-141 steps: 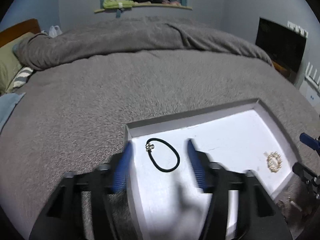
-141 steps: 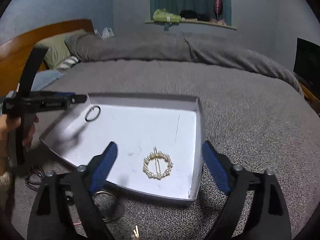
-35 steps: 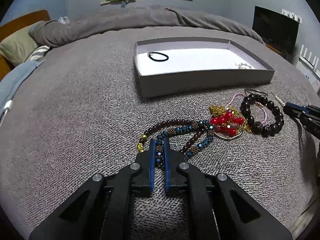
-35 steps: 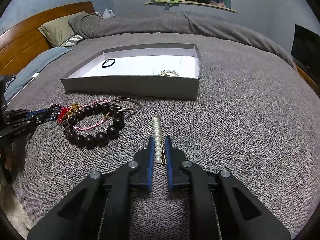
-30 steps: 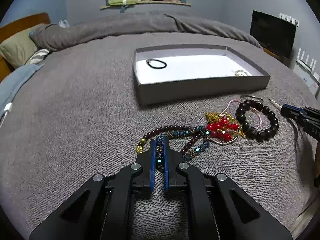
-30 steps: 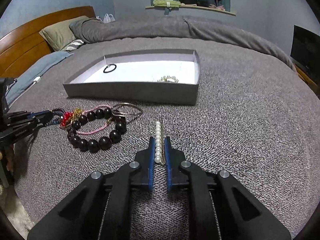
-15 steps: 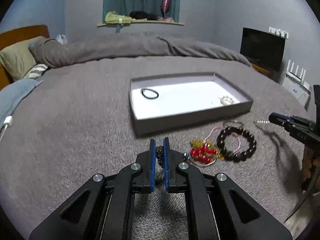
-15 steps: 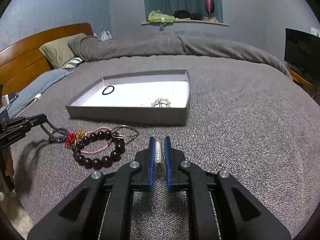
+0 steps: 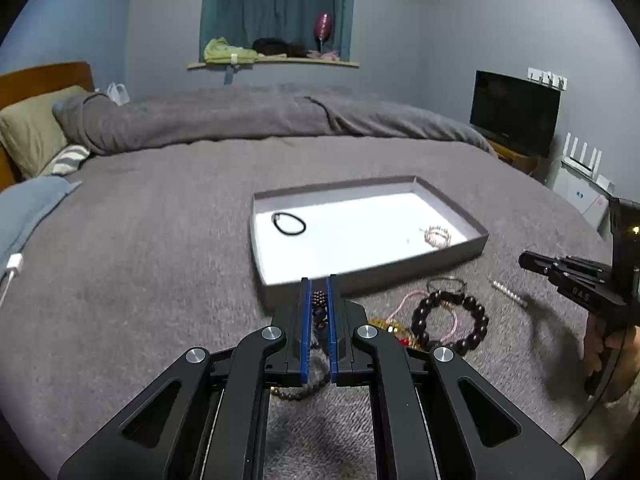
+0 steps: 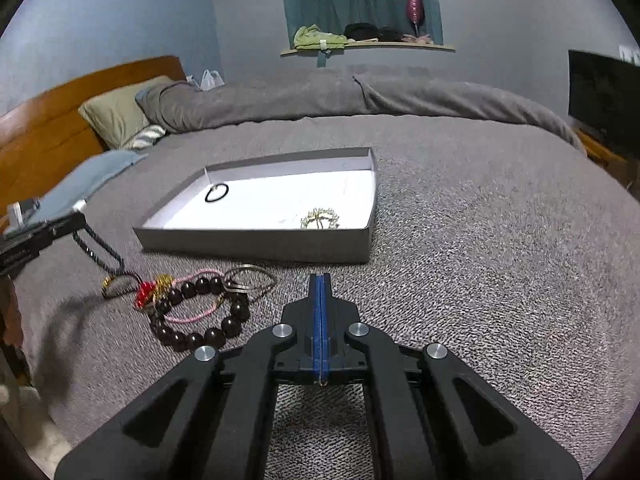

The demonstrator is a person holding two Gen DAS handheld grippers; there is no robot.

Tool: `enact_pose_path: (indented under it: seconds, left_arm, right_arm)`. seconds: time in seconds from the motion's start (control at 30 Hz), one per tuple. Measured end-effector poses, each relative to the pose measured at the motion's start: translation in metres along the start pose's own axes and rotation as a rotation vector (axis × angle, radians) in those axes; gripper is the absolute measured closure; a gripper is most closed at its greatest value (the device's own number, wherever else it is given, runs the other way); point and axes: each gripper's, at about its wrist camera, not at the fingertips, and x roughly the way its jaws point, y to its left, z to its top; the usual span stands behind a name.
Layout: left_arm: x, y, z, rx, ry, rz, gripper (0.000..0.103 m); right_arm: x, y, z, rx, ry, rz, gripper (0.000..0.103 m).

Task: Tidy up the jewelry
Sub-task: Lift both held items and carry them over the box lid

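Left wrist view: left gripper (image 9: 319, 285) clamps a beaded necklace (image 9: 319, 312) above the grey blanket (image 9: 160, 260); right gripper (image 10: 320, 280) is pressed shut with nothing seen in it.
Dark beads sit between the left gripper's blue pads and the rest of the strand droops beneath them; in the right wrist view its far end trails onto the blanket by a red-and-gold bead cluster (image 10: 150, 294). A pearl bar clip (image 9: 508, 292) lies on the blanket, below the right gripper's tips and apart from them. Just in front of the shallow grey box (image 9: 400, 276) lie a dark bead bracelet (image 9: 450, 326), a pink cord (image 10: 192, 314) and thin metal bangles (image 10: 250, 280). Inside the box, a black hair tie (image 9: 289, 224) lies near the left end and a pearl ring brooch (image 9: 437, 236) near the right.
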Motion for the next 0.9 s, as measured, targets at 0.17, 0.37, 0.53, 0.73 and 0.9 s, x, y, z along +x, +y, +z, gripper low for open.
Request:
enact_pose_path:
  seconds: [0.17, 0.37, 0.53, 0.73, 0.9]
  left_arm:
    - [0.000, -0.006, 0.001, 0.013, 0.000, -0.011, 0.095]
    - [0.004, -0.006, -0.003, 0.014, 0.019, -0.020, 0.095]
    - [0.003, -0.006, -0.003, 0.015, 0.022, -0.019, 0.095]
    - [0.001, -0.004, -0.002, 0.010, 0.020, -0.024, 0.095]
    - [-0.003, -0.005, 0.007, 0.013, 0.006, -0.037, 0.095]
  right_arm:
    - [0.012, 0.002, -0.005, -0.037, 0.085, 0.033, 0.103]
    - [0.029, 0.010, -0.016, -0.079, 0.167, 0.003, 0.100]
    - [0.027, 0.010, -0.018, -0.086, 0.167, -0.010, 0.087]
    - [0.035, 0.008, -0.023, -0.087, 0.220, -0.017, 0.092]
    - [0.023, 0.009, -0.015, -0.064, 0.164, -0.002, 0.095]
